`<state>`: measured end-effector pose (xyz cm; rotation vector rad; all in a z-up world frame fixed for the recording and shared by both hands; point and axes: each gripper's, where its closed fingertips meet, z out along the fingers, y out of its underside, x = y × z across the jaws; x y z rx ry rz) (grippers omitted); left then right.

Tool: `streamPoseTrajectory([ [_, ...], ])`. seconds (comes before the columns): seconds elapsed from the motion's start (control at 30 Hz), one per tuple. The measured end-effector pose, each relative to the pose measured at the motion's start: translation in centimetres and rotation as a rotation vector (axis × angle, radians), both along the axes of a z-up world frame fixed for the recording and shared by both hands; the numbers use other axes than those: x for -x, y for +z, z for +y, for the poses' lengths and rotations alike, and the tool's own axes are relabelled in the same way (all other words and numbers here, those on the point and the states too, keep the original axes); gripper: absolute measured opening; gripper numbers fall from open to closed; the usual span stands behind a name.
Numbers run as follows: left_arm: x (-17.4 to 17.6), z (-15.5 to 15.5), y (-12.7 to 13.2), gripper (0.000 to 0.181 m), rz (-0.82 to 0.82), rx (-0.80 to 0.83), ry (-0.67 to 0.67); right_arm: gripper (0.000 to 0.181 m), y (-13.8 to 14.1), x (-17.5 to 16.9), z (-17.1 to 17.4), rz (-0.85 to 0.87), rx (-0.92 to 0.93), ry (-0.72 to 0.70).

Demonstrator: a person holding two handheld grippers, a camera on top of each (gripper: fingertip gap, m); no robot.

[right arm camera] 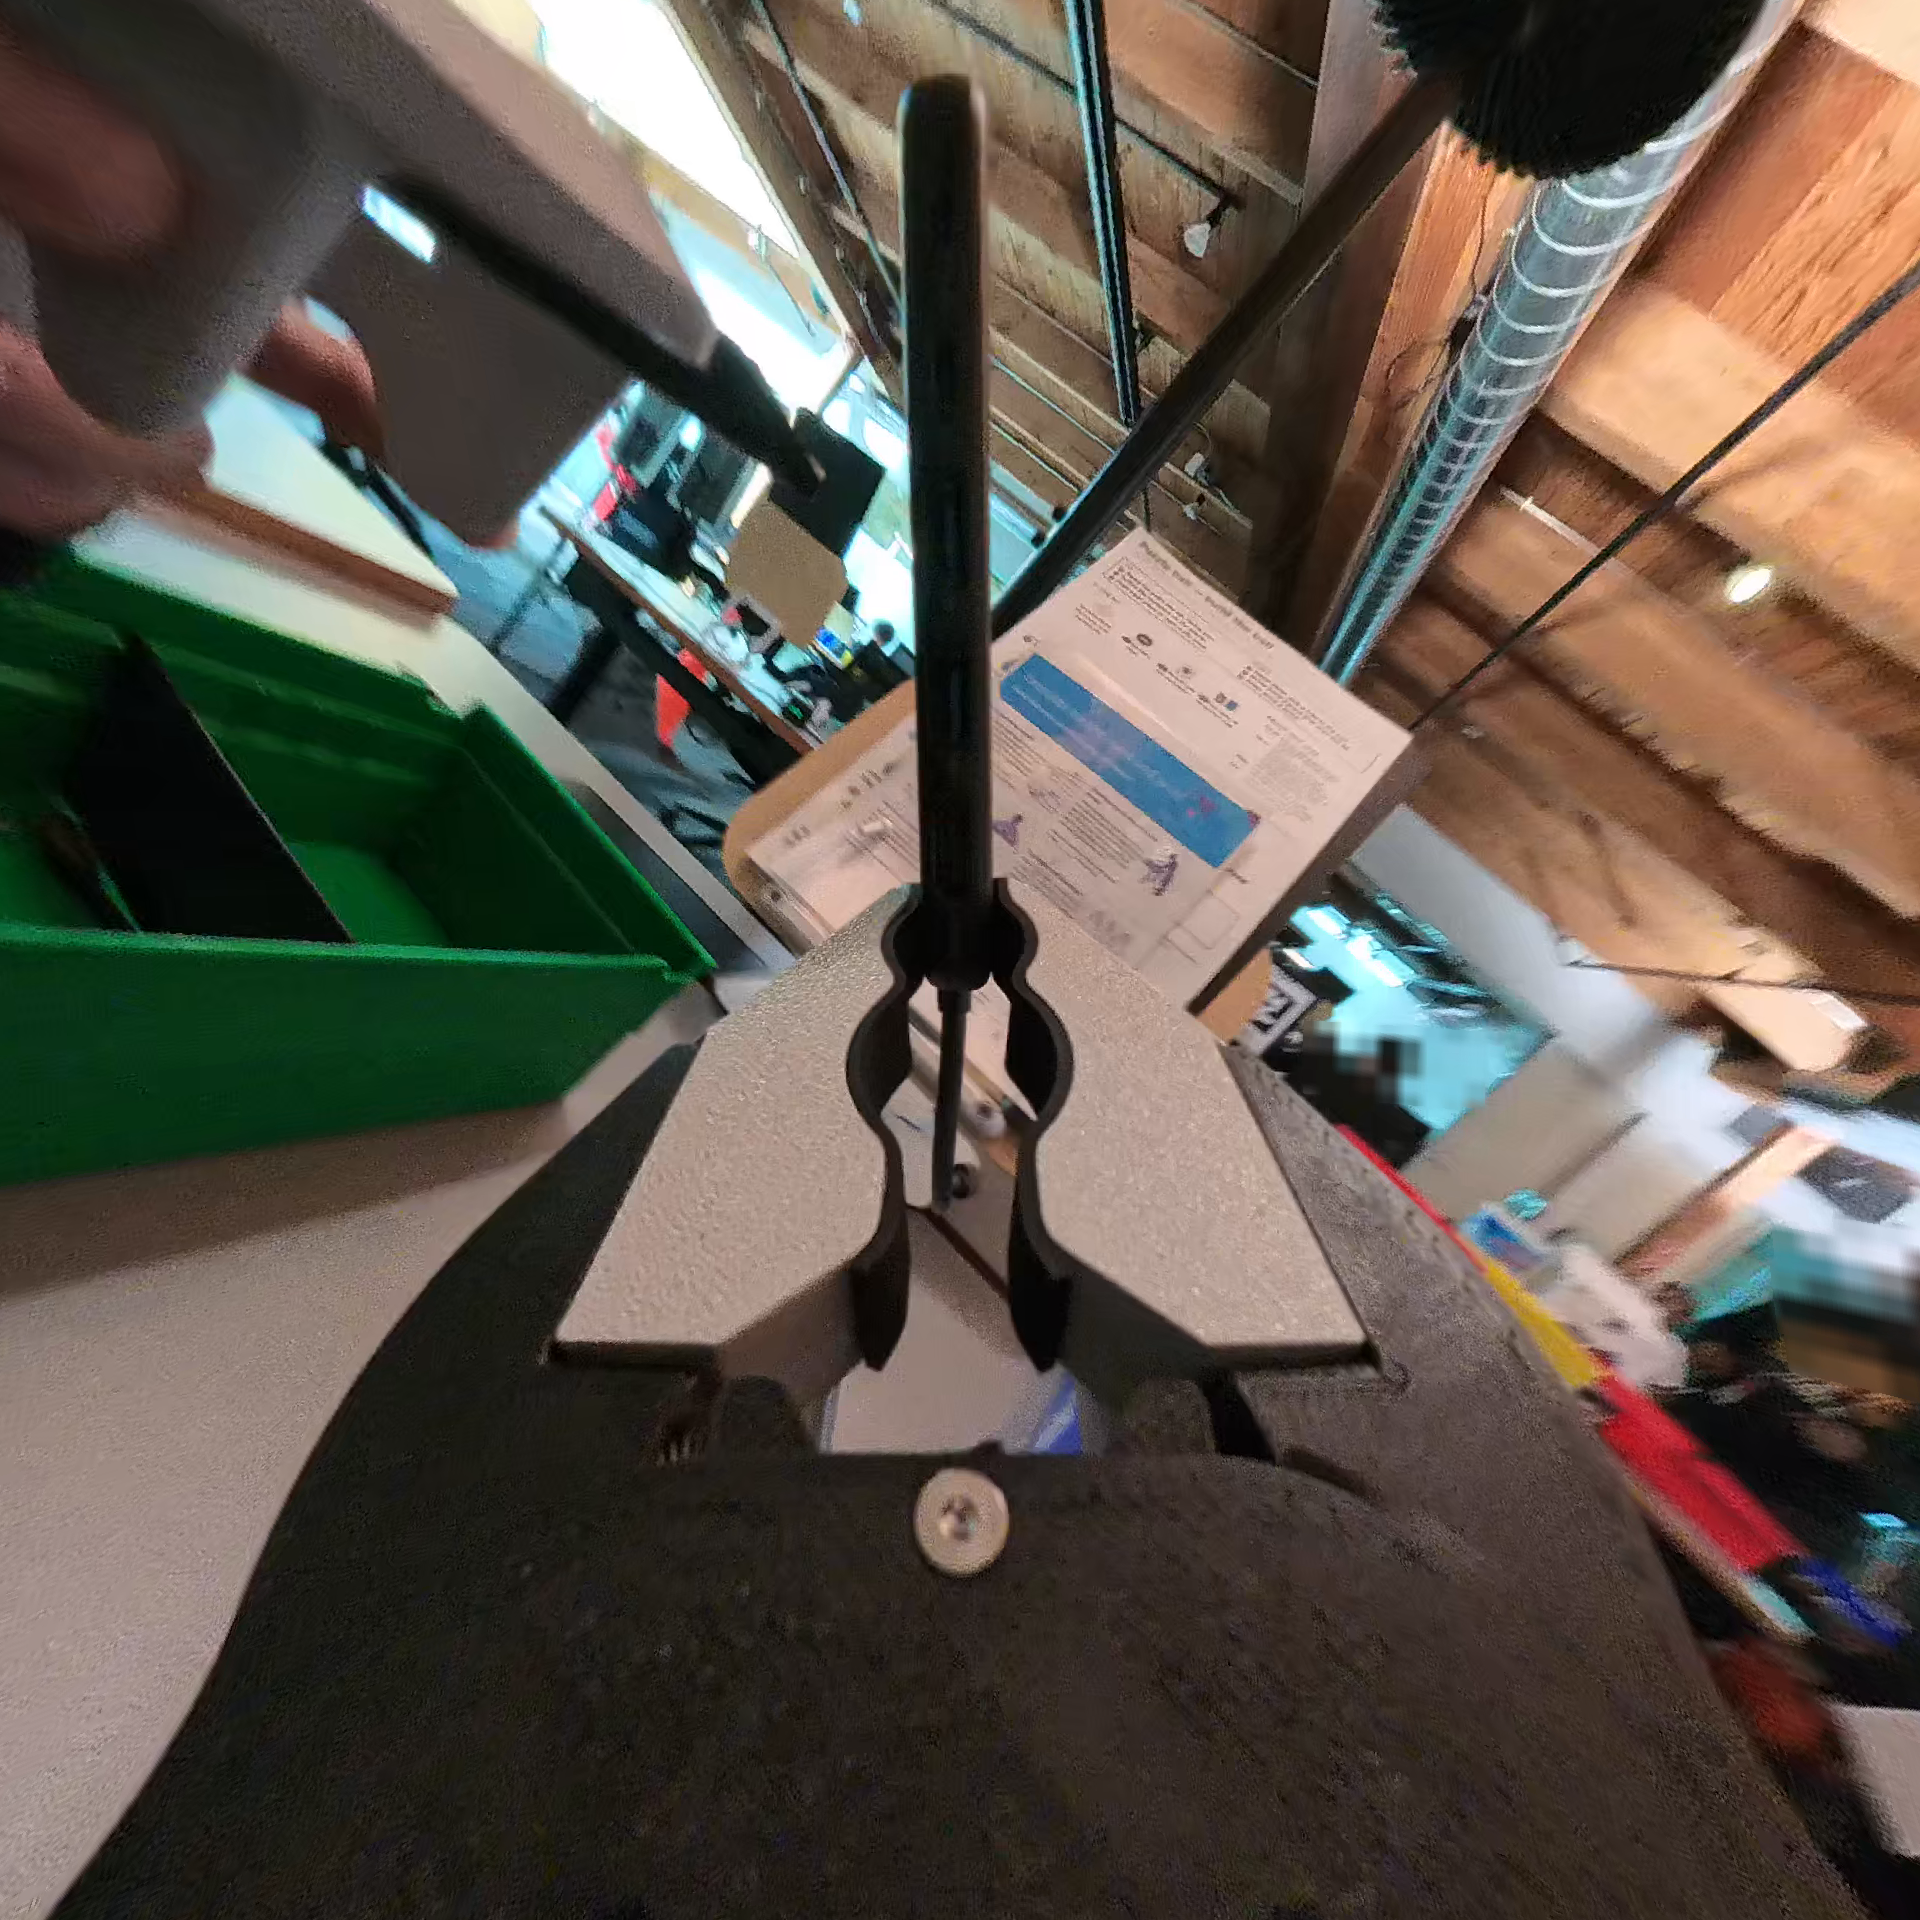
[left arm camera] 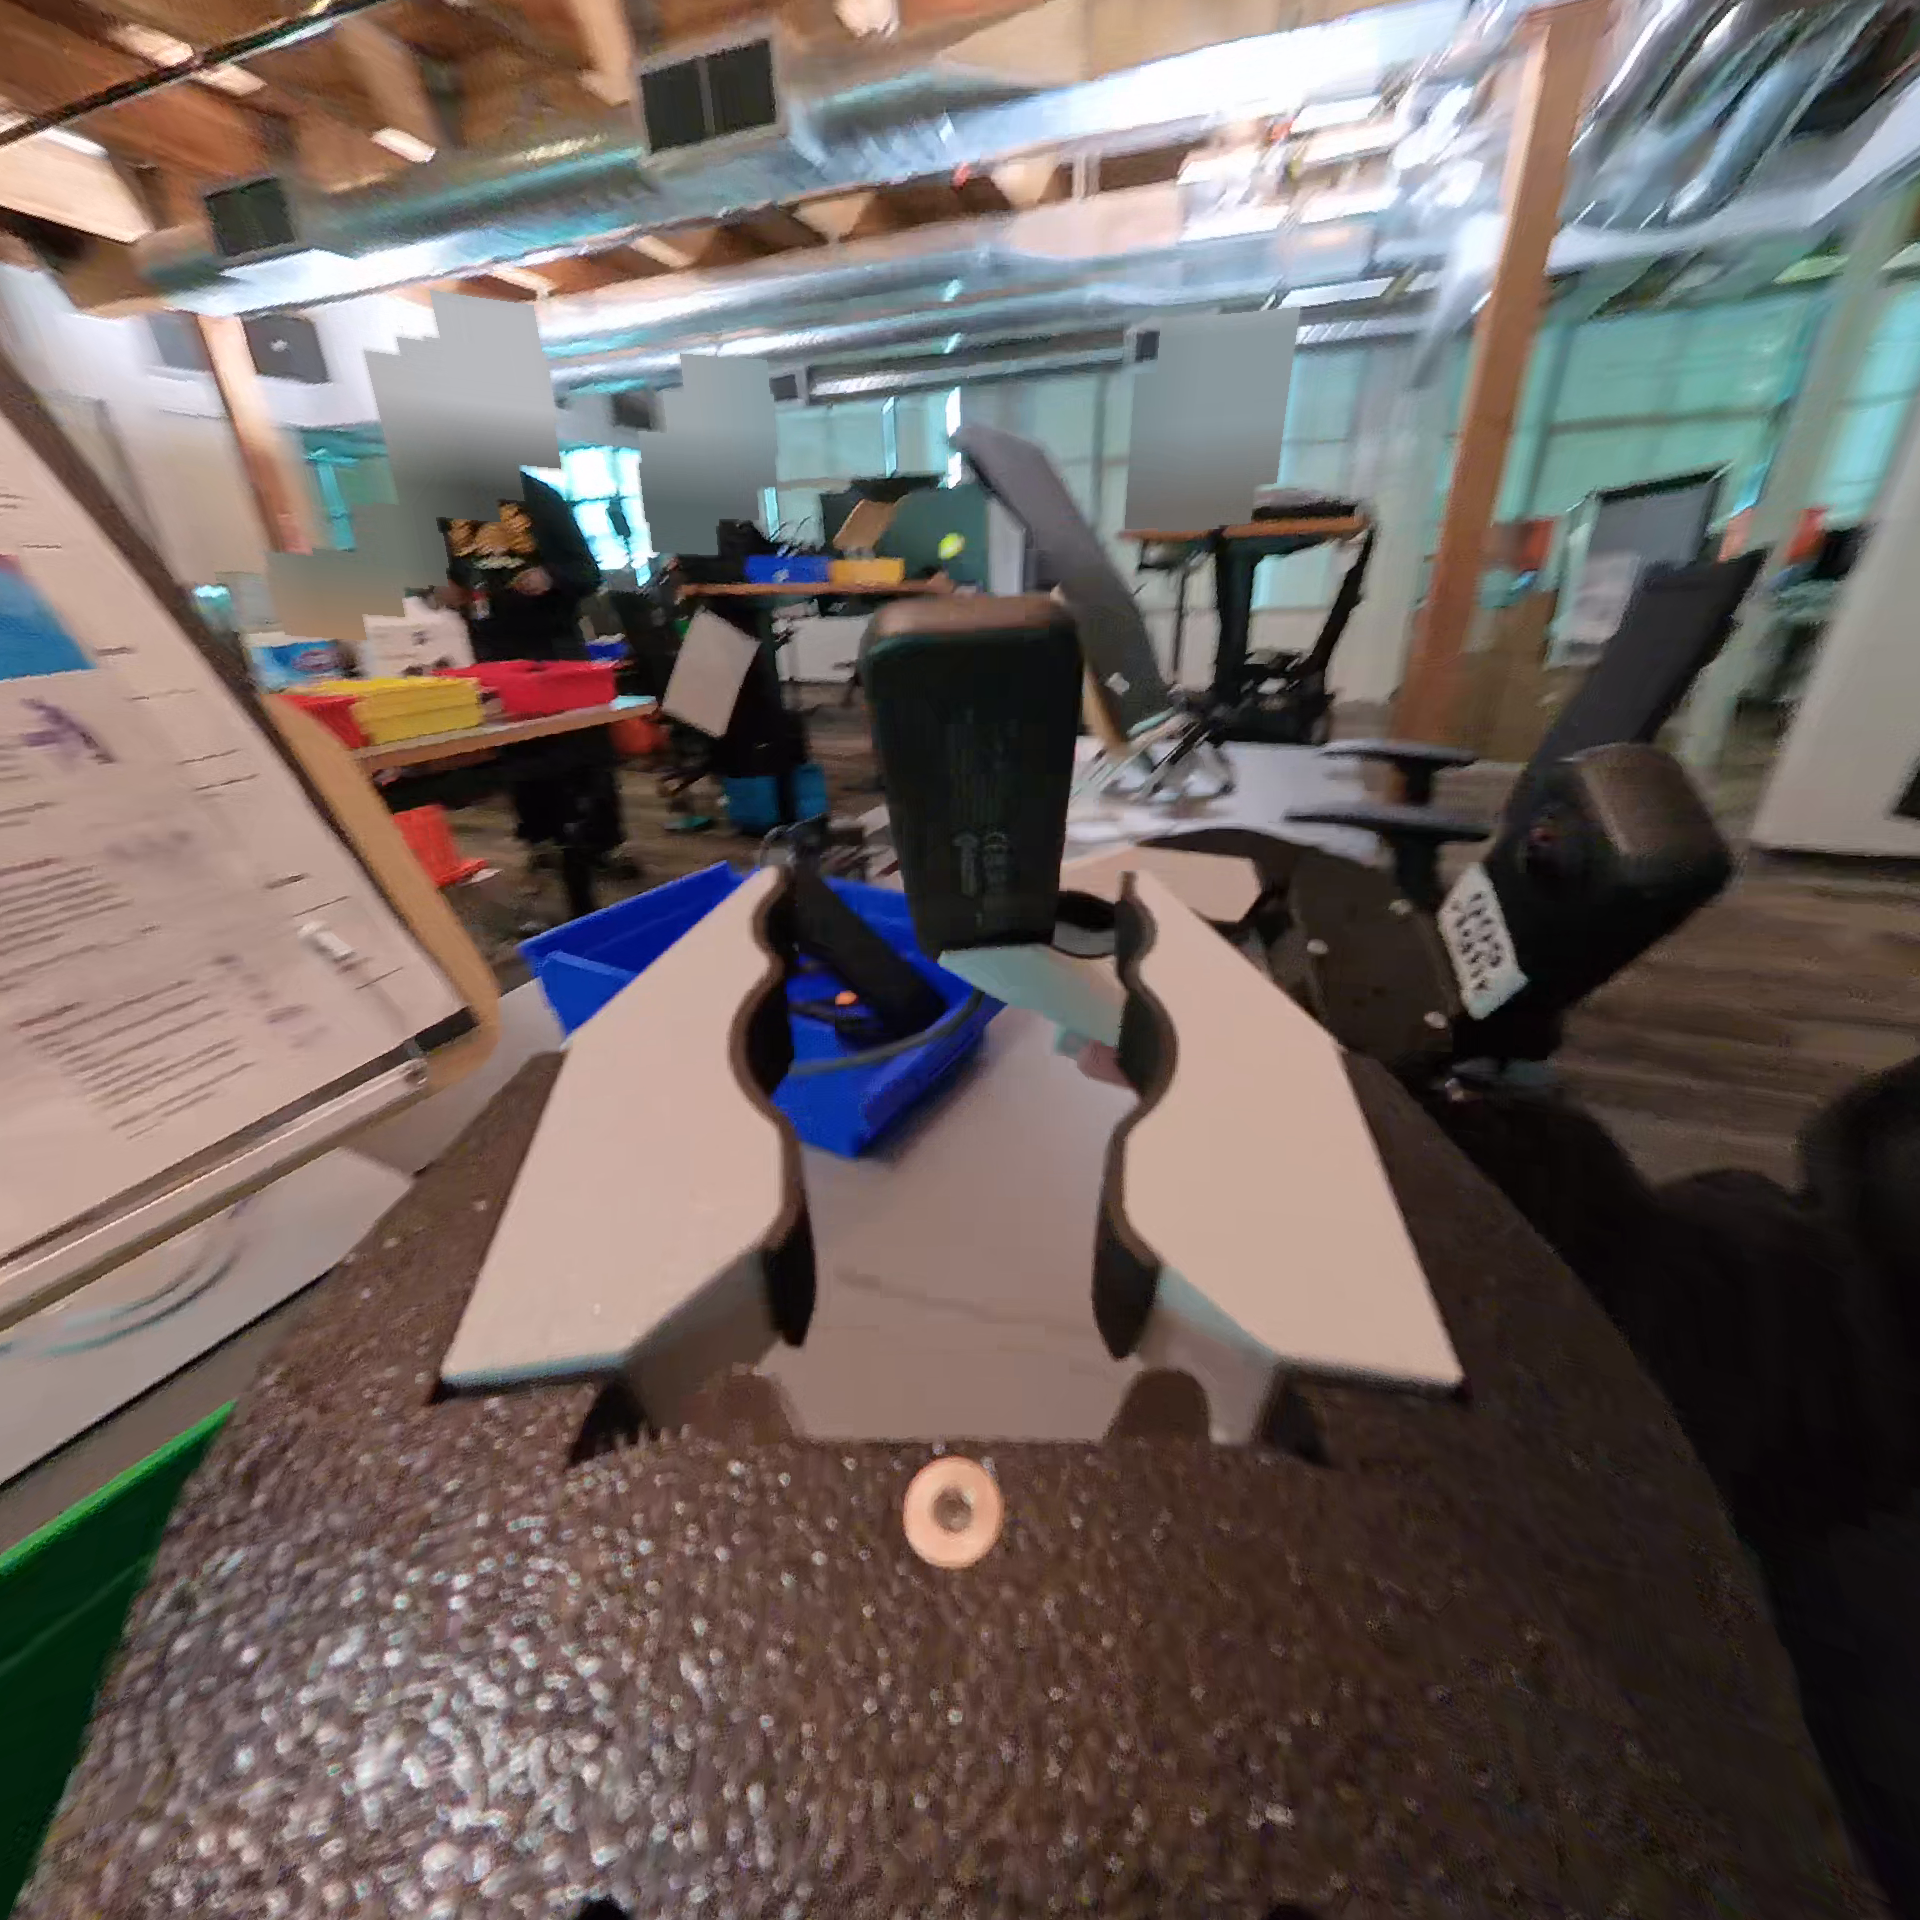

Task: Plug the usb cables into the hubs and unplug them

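Observation:
My right gripper (right arm camera: 956, 925) is shut on the lower end of a slim black USB hub (right arm camera: 943, 468), seen edge-on and pointing straight up. The hub's thin black cable (right arm camera: 948, 1091) hangs down between the fingers. In the left wrist view the same hub (left arm camera: 971, 779) shows its flat face, held up by the right gripper (left arm camera: 1034, 982) just beyond my left gripper (left arm camera: 951, 894). The left gripper is open wide and empty, apart from the hub. A blue bin (left arm camera: 883, 1101) behind it holds black cables.
A printed sheet on a stand (left arm camera: 156, 883) rises at the left and also shows in the right wrist view (right arm camera: 1143, 748). A green bin (right arm camera: 312, 987) sits on the grey table (right arm camera: 156, 1351). A blurred hand (right arm camera: 73, 416) is at the upper left. Office chairs (left arm camera: 1403, 821) stand beyond the table.

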<state>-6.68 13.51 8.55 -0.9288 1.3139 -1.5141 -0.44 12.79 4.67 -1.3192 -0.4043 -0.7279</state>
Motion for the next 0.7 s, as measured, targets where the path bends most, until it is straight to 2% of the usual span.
streamPoseTrajectory([
  [0.13,-0.8,0.0,-0.8,0.086,0.116,-0.056,0.108,0.011,-0.6,0.1,0.4,-0.157,0.036,-0.104],
  [0.2,-0.9,0.2,-1.0,0.09,0.185,-0.065,0.149,0.011,-0.7,0.5,0.6,-0.252,0.039,-0.142],
  [0.3,-0.6,0.6,-2.2,0.091,0.314,-0.181,0.197,0.011,-1.1,1.6,0.8,-0.42,0.054,-0.148],
  [0.37,-0.2,0.6,-3.0,0.087,0.4,-0.253,0.197,0.011,-1.2,2.3,0.9,-0.502,0.042,-0.156],
  [0.47,0.2,0.2,-3.9,0.067,0.463,-0.306,0.16,0.011,-1.1,3.4,1.0,-0.557,0.019,-0.143],
  [0.57,0.3,-0.1,-4.6,0.051,0.48,-0.303,0.122,0.011,-1.1,4.4,1.1,-0.575,0.012,-0.119],
  [0.7,0.8,-0.4,-5.2,0.044,0.476,-0.282,0.071,0.011,-1.6,4.8,1.3,-0.603,0.021,-0.111],
])
